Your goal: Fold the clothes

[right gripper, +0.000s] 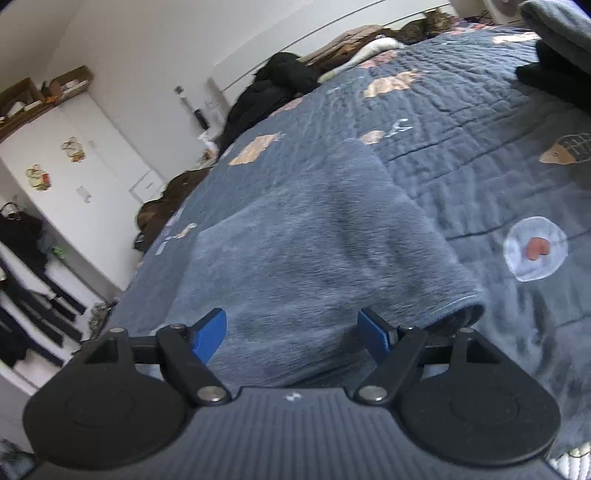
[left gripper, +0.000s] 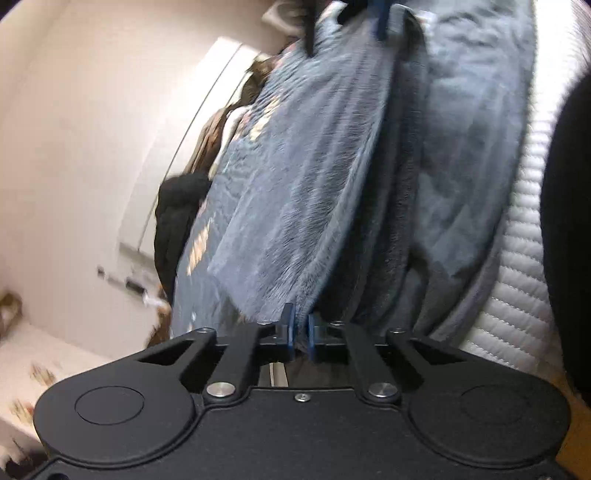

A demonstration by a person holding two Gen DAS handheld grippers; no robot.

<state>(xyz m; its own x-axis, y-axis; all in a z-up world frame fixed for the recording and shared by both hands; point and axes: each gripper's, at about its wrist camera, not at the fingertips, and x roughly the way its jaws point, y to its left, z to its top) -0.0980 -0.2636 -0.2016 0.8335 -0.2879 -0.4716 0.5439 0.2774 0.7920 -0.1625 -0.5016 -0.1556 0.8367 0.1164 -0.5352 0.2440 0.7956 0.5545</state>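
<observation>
A grey fleece garment [right gripper: 314,240] lies spread on the blue patterned quilt [right gripper: 461,122] of a bed. In the right wrist view my right gripper [right gripper: 291,330] hangs just over the garment's near part, its blue fingers [right gripper: 210,332] wide apart and open with only fleece beneath them. In the left wrist view, which is rolled sideways, my left gripper [left gripper: 300,324] is shut on an edge of the grey fleece [left gripper: 314,206], which runs away from the pads in long folds. A blue finger [left gripper: 382,24] of the other gripper shows at the top edge.
Dark clothes [right gripper: 273,85] are heaped along the bed's far side. A folded grey item [right gripper: 557,26] and a black one [right gripper: 546,74] lie at the far right. White cabinets [right gripper: 92,177] stand to the left. A white ribbed padded surface [left gripper: 532,236] borders the fleece.
</observation>
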